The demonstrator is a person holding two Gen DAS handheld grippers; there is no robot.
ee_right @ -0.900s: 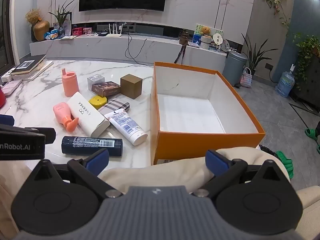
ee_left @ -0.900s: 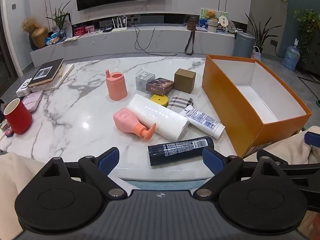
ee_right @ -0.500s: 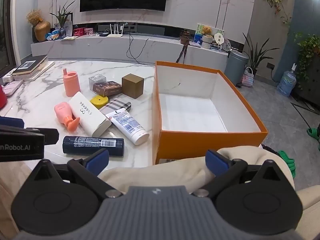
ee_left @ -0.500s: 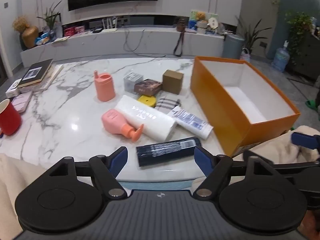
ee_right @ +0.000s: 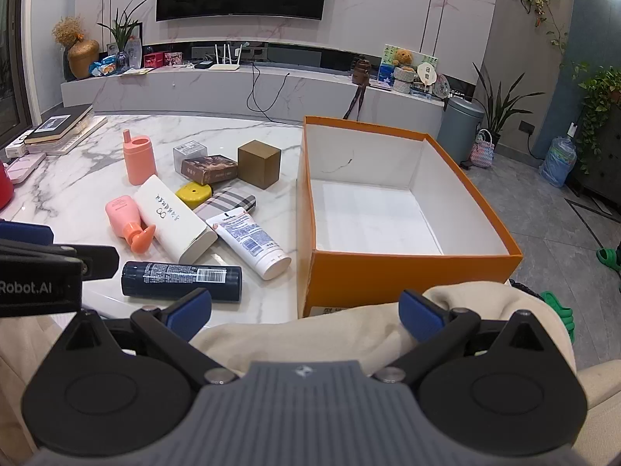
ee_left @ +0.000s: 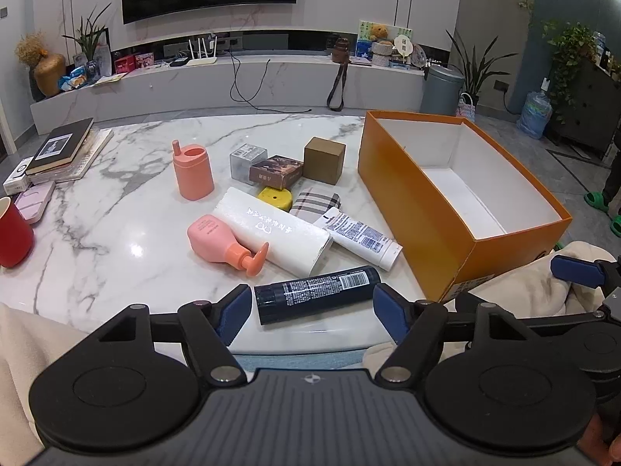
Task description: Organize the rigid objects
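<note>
An empty orange box (ee_left: 411,209) stands on the right of the marble table (ee_left: 116,233). Left of it lie a black tube (ee_left: 314,299), a white barcode tube (ee_left: 357,235), a long white carton (ee_left: 275,233), a pink pump bottle (ee_left: 217,239), a salmon container (ee_left: 192,171), a brown cube (ee_left: 324,159) and small boxes. My left gripper (ee_left: 312,306) is open at the table's near edge. The black tube lies between its fingertips, and the pads do not press on it. My right gripper (ee_right: 306,306) is open over beige cloth (ee_right: 310,334), in front of the orange box (ee_right: 388,272).
A red mug (ee_left: 11,233), a pink case (ee_left: 35,202) and stacked books (ee_left: 62,147) occupy the table's left side. A yellow disc (ee_left: 275,196) and a plaid case (ee_left: 316,202) sit amid the pile. Beyond the table runs a low TV bench (ee_left: 233,89).
My left gripper has moved forward to the black tube, which now sits between its fingertips, and its fingers stand somewhat closer together. The right gripper has hardly moved.
</note>
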